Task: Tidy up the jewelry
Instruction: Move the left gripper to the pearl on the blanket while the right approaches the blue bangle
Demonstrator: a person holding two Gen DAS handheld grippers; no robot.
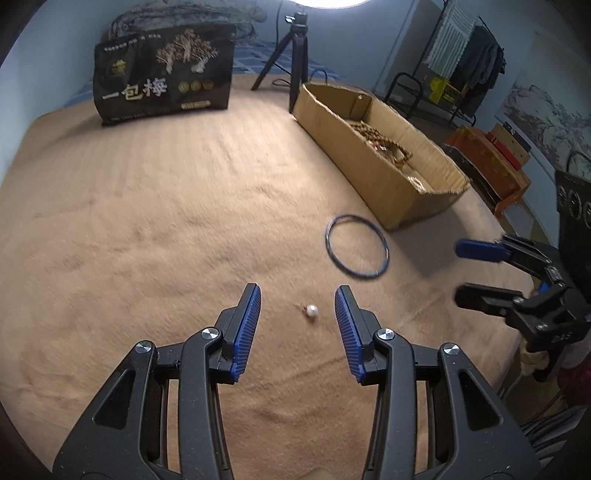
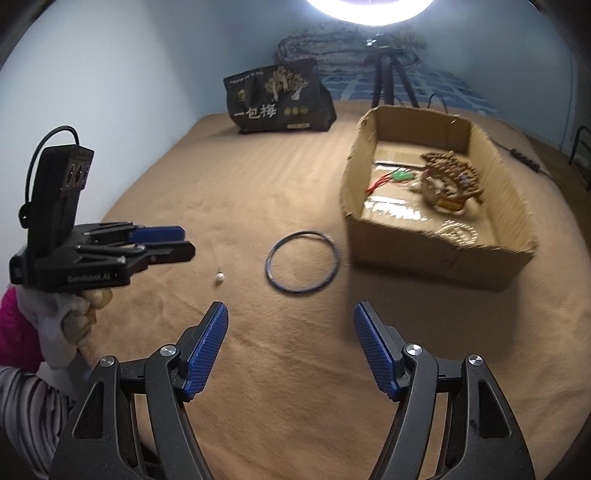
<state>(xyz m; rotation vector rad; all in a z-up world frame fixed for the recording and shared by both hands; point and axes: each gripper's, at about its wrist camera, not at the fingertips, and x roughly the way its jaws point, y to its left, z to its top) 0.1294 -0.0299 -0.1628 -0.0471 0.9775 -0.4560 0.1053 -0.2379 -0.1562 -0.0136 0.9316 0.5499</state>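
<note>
Since the small white pearl earring (image 1: 312, 310) lay loose on tan cloth, the empty left gripper (image 1: 297, 295) straddled it half-open; the right gripper (image 2: 291, 314) gaped wide toward the thin dark-blue bangle (image 2: 301, 262).

Left tongs (image 1: 297, 301), right tongs (image 2: 290, 318): agape, empty

Bright round lamp (image 2: 370, 9) blown out at top edge, both views. Tan blanket-covered bed (image 1: 147, 221) evenly lit, dim toward corners. Open cardboard box (image 2: 424, 254) casts shadow frontward. Motion blur throughout; fisheye bending, dark vignette at edges.
</note>
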